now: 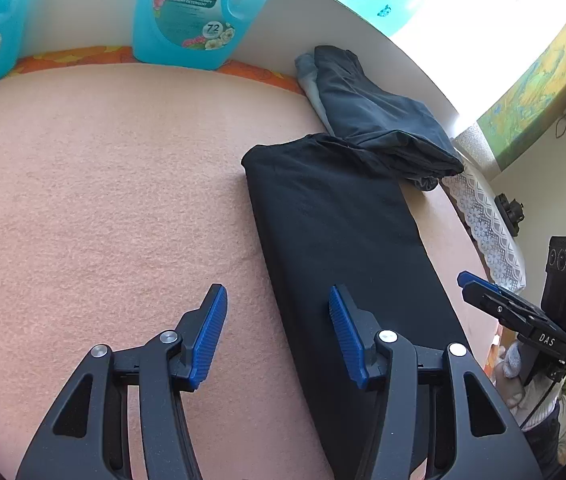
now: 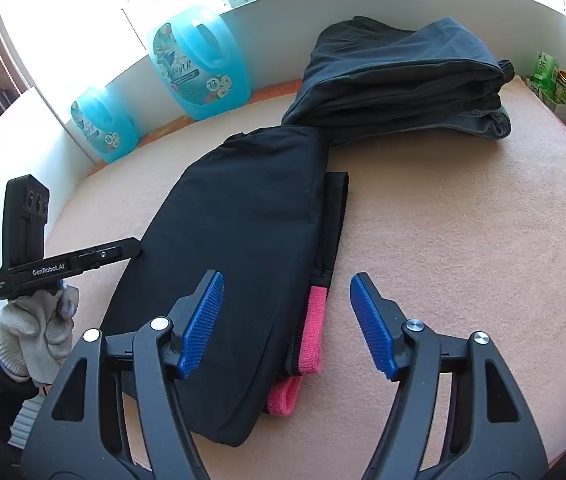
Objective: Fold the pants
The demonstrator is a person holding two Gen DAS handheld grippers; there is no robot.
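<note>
Black pants (image 2: 239, 248) lie folded lengthwise into a long strip on the peach blanket (image 2: 463, 240). Their pink waistband (image 2: 313, 328) pokes out at the near end. My right gripper (image 2: 287, 292) hovers open above that end, nothing between its pads. In the left wrist view the pants (image 1: 343, 240) run away from me. My left gripper (image 1: 279, 320) stands open over their left edge and grips nothing. The right gripper (image 1: 467, 282) shows side-on beyond the strip's right edge. A gloved hand (image 2: 35, 332) holds the left gripper (image 2: 133, 246) at the strip's left side.
A pile of folded dark garments (image 2: 403, 84) sits at the back, touching the far end of the pants. Blue detergent jugs (image 2: 199, 60) stand along the white wall (image 1: 83, 4). Boxes and a can (image 2: 563, 88) stand at the far right. A lace cloth (image 1: 487, 232) hangs off the right edge.
</note>
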